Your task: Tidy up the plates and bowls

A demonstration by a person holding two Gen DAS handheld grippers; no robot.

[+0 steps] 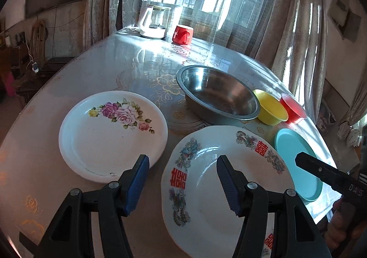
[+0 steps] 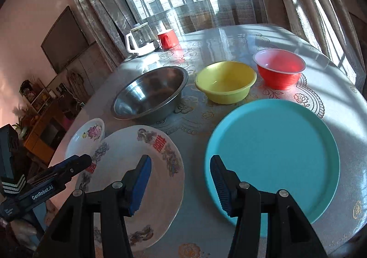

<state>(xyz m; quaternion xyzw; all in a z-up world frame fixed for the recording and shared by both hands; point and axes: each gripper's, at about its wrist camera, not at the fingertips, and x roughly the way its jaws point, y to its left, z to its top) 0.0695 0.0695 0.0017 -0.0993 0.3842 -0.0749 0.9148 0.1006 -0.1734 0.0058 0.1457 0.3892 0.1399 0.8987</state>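
The surface (image 1: 75,79) was round, covered with a glossy cloth bearing a pale floral print. Three plates lay along its near side: a white glazed plate with a rose decal (image 1: 112,134), a scalloped white plate with red characters and phoenix motifs (image 1: 220,180), and a plain matte teal plate (image 2: 273,157) with a raised rim. The three lay close together; whether their rims touched could not be told. Behind them stood a row of three bowls, close together: a shiny stainless steel bowl (image 1: 218,95), a yellow plastic bowl (image 2: 226,82) and a red plastic bowl (image 2: 279,68) with a pale rim. At the far edge, near the curtained window, stood a glass kettle (image 1: 154,21) on a white base and a red mug (image 1: 182,34).

The left gripper (image 1: 183,180) hovered with its ribbed blue pads spread, empty, over the gap between the rose plate and the phoenix plate. The right gripper (image 2: 181,182) was likewise spread and empty, above the gap between the phoenix plate and the teal plate
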